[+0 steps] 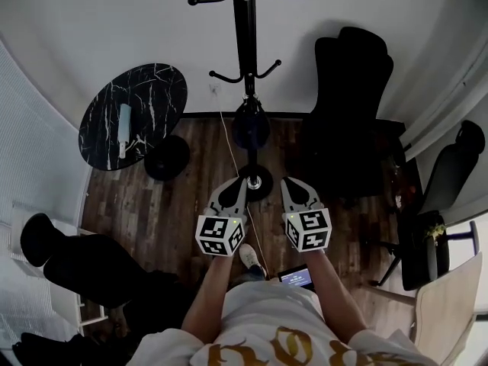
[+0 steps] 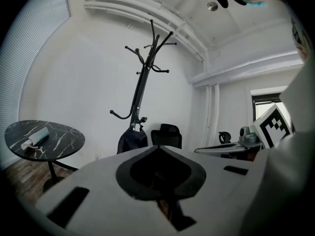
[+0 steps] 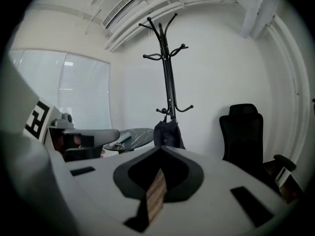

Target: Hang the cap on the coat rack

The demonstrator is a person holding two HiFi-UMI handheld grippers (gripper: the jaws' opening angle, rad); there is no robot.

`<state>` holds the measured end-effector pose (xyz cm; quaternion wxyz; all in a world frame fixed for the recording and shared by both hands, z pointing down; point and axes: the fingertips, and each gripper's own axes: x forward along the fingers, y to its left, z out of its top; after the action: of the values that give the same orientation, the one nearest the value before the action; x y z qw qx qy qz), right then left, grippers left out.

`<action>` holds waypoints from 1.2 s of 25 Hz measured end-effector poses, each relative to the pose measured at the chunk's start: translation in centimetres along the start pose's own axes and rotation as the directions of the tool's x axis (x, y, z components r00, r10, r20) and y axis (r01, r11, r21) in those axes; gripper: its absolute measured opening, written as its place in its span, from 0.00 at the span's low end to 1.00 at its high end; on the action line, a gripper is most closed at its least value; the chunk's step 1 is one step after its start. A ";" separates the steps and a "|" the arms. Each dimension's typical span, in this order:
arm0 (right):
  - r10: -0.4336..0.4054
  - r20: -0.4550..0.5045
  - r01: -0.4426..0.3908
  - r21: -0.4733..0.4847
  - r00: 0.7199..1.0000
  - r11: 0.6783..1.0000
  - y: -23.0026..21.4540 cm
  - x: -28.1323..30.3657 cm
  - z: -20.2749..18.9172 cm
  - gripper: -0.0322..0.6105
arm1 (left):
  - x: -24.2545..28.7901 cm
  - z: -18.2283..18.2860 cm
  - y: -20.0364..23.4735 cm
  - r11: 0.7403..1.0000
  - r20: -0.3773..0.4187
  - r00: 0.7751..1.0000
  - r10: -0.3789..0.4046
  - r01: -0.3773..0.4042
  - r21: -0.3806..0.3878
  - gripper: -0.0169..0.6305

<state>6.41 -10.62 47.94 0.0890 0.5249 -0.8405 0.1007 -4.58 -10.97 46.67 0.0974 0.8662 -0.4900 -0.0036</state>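
The black coat rack (image 1: 245,29) stands against the white wall, its base on the wood floor. A dark cap (image 1: 250,124) hangs on one of its low hooks. My left gripper (image 1: 238,183) and right gripper (image 1: 290,183) are side by side in front of the person, short of the rack, pointing toward it. Both are shut with nothing between the jaws. In the left gripper view the rack (image 2: 142,82) and the cap (image 2: 132,140) lie ahead of the shut gripper (image 2: 158,147). The right gripper view shows the cap (image 3: 167,133) beyond its shut gripper (image 3: 160,149).
A round black marble table (image 1: 133,113) with a small pale object (image 1: 125,124) stands left of the rack. A black office chair (image 1: 347,105) is to the right, another chair (image 1: 450,166) further right. A white cable (image 1: 232,155) runs across the floor.
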 end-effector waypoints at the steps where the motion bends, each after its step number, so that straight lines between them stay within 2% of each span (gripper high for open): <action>1: -0.004 0.005 0.004 0.005 1.000 1.000 0.0 -1.2 -0.3 0.07 | -0.9 0.0 -0.9 1.000 0.002 1.000 0.001 -0.001 0.002 0.06; 5: -0.016 0.037 0.015 0.034 0.999 0.999 0.8 -4.5 -0.5 0.07 | -3.8 0.3 -3.1 1.000 0.019 1.000 0.003 -0.004 0.025 0.06; 10: -0.011 0.063 0.012 -0.009 0.998 1.000 2.0 -7.5 -0.2 0.07 | -5.5 1.0 -5.1 0.999 0.041 0.999 0.011 -0.013 0.046 0.06; 14: -0.015 0.076 0.016 -0.001 0.997 1.000 1.6 -9.3 0.1 0.07 | -6.3 1.5 -6.7 0.999 0.063 0.998 -0.004 0.001 0.041 0.06; 21: -0.024 0.056 0.026 -0.037 0.998 0.999 1.4 -10.6 -0.6 0.07 | -6.8 1.1 -7.5 0.999 0.064 0.998 0.014 -0.017 0.039 0.06; 30: -0.036 0.043 0.036 -0.003 0.998 0.999 0.7 -11.3 -1.6 0.07 | -7.1 0.5 -7.9 0.998 0.045 0.998 0.031 -0.033 0.049 0.06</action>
<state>10.79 -0.14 46.55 0.0737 0.5419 -0.8327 0.0864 -1.60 -1.05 44.19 0.0651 0.8601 -0.5059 -0.0091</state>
